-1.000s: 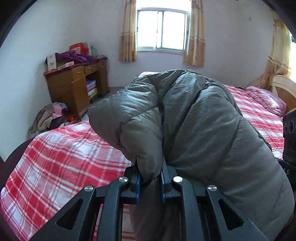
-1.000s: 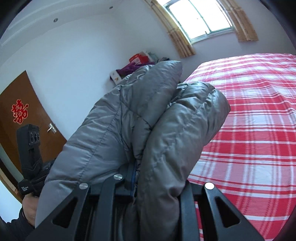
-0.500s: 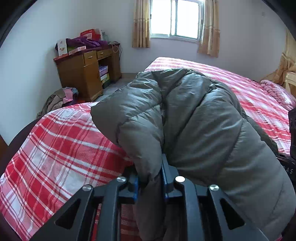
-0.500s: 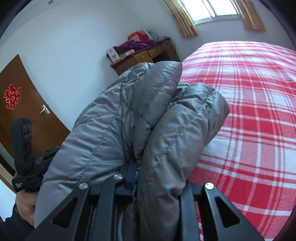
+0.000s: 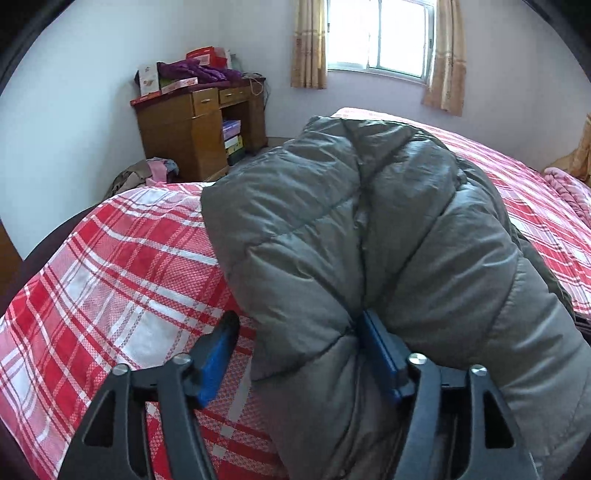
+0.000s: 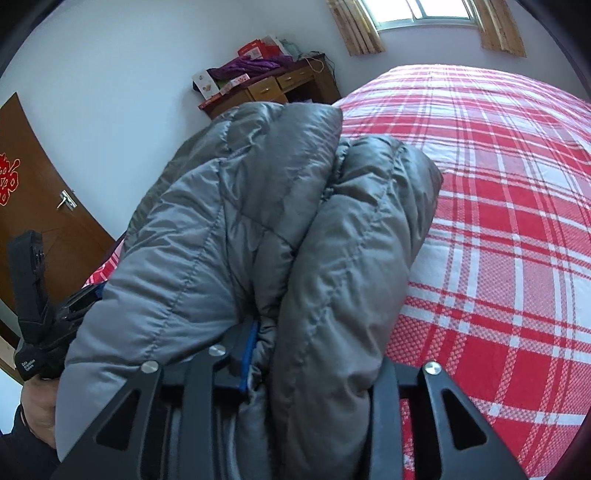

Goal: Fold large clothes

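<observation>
left hand-held gripper (image 5: 295,350) just opened, releasing grey down jacket (image 5: 369,240) near bed (image 5: 110,277) corner; right hand-held gripper (image 6: 258,350) clamps jacket; fold being set down.

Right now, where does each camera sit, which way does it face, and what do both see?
Left wrist: on the left tongs, open, facing across the bed to the desk and window; its blue pads show.
Right wrist: on the right tongs, shut on the jacket, facing along the bed; the left hand shows.
Shared: jacket, bed, desk, window.
</observation>
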### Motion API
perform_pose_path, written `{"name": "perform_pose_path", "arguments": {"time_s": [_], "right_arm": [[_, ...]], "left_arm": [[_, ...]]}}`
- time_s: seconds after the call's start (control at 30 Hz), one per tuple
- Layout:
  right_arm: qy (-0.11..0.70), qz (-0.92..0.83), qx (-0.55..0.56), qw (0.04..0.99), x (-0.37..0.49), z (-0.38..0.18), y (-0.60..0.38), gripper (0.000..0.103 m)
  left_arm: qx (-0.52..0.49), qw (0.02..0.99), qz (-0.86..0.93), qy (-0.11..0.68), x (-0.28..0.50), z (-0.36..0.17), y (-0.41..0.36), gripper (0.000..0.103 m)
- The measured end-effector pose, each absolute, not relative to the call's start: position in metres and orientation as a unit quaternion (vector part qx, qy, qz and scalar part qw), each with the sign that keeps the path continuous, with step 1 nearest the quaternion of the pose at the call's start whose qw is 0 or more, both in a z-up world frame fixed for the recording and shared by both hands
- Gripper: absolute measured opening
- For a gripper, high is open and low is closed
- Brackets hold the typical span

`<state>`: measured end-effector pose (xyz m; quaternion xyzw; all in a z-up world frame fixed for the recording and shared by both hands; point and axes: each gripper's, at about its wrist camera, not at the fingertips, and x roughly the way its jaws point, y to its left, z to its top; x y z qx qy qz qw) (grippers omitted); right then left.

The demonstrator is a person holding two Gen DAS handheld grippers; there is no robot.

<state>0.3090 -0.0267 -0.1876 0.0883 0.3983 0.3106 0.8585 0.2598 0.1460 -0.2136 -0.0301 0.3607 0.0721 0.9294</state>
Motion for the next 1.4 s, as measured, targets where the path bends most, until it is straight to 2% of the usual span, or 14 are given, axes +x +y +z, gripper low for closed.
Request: {"name": "perform_pose_path", "arguments": {"time_s": [0.2,0.3,0.47,0.57,0.77,0.83,0.93,1.4], "right_arm": [[0.406,0.298,0.084,0.86,0.312,-0.191,-0.028,0.047],[0.402,0.288,0.077,0.866,0.312,-0.189,-0.029,0.059],[0.388,0.259,0.037,0.884,0.301,-0.161,-0.027,0.065],[0.361,0.237,0.028,0.901,0.279,-0.133,-0.036,0.076],[0.306,0.209,0.029,0.929,0.227,-0.084,-0.051,0.078],[0.283,0.209,0.032,0.935,0.208,-0.068,-0.056,0.084],[0.252,0.214,0.025,0.943,0.183,-0.046,-0.054,0.087],[0.215,0.228,0.004,0.95,0.151,-0.026,-0.039,0.088]], "left_arm": [[-0.037,0.928,0.078,0.363,0.259,-0.216,0.149,0.075],[-0.034,0.926,0.087,0.366,0.256,-0.208,0.149,0.075],[-0.029,0.938,0.088,0.335,0.225,-0.169,0.141,0.075],[-0.034,0.948,0.08,0.307,0.198,-0.141,0.136,0.075],[-0.054,0.963,0.069,0.257,0.15,-0.096,0.123,0.076],[-0.06,0.967,0.063,0.239,0.136,-0.082,0.121,0.078],[-0.062,0.971,0.057,0.223,0.122,-0.072,0.118,0.079],[-0.063,0.976,0.05,0.202,0.115,-0.061,0.121,0.08]]}}
